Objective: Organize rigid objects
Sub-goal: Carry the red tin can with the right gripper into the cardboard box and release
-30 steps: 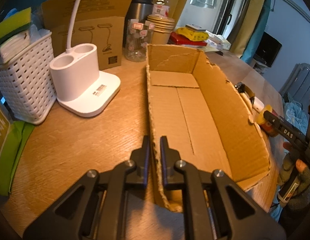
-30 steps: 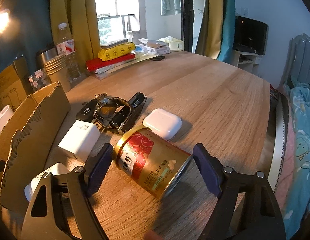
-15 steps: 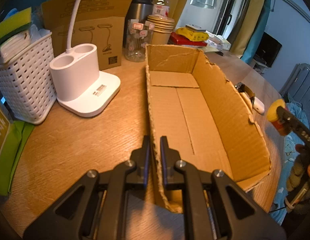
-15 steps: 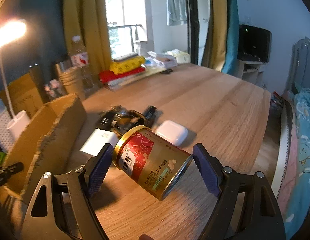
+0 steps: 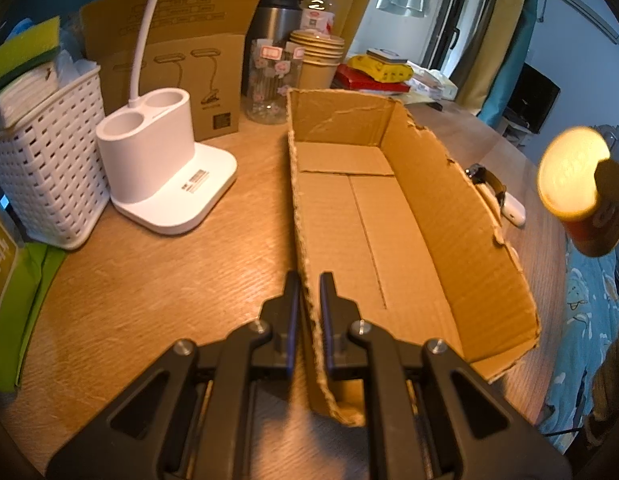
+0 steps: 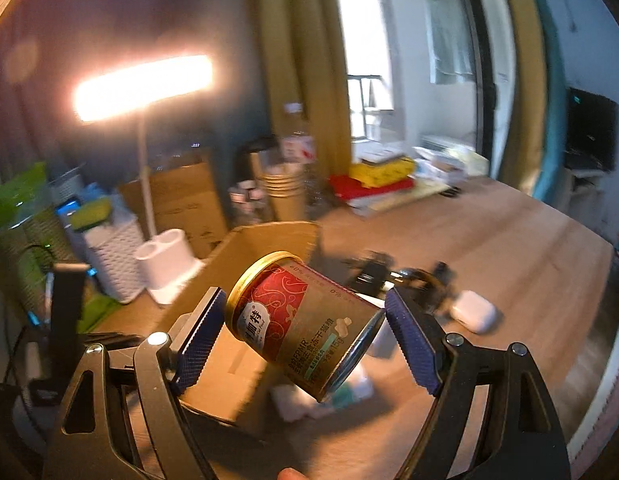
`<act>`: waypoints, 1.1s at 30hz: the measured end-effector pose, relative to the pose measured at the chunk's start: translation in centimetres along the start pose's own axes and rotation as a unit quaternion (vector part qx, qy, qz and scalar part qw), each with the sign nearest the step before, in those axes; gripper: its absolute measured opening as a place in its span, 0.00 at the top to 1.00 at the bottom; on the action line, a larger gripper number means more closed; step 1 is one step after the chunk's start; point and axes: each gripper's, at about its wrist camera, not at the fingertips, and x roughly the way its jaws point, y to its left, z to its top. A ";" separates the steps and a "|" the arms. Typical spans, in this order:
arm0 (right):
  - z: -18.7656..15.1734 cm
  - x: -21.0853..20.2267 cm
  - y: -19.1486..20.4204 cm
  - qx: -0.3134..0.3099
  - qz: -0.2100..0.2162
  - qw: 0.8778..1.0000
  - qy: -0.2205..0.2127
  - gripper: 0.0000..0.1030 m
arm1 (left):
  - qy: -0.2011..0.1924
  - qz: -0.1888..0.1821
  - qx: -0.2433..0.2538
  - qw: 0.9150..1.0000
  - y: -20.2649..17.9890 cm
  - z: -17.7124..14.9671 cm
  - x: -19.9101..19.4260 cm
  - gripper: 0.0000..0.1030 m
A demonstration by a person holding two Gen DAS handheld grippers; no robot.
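Observation:
A gold and red tin can (image 6: 301, 320) hangs tilted in the air, and my right gripper (image 6: 305, 300) is shut on it, one pad at each end. It hovers beside the near end of the open cardboard box (image 6: 269, 236). From the left wrist view the can (image 5: 573, 184) floats just outside the box's right wall. My left gripper (image 5: 309, 284) is shut on the left wall of the cardboard box (image 5: 389, 240), with the wall's torn edge between its pads. Nothing lies inside the box.
On the table right of the box lie a white earbud case (image 6: 473, 312), a watch with keys (image 6: 389, 276) and a blurred white charger (image 6: 293, 400). Left of the box stand a white lamp base (image 5: 165, 172), a white basket (image 5: 49, 172), a glass jar (image 5: 269, 80) and paper cups (image 5: 317, 56).
My right gripper has lifted the can off the table and carried it up and toward the box, turning as it went. The left gripper and the box have not moved.

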 end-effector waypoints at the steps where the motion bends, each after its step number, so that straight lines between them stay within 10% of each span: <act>1: 0.1 0.1 0.5 -0.001 0.007 1.000 -0.001 0.19 | 0.000 0.000 0.000 1.000 0.0 0.0 0.0 0.90; 33: -2.3 6.2 4.0 0.029 0.119 0.985 0.124 0.18 | -0.006 -0.002 -0.005 1.000 0.1 -0.1 -0.2 0.91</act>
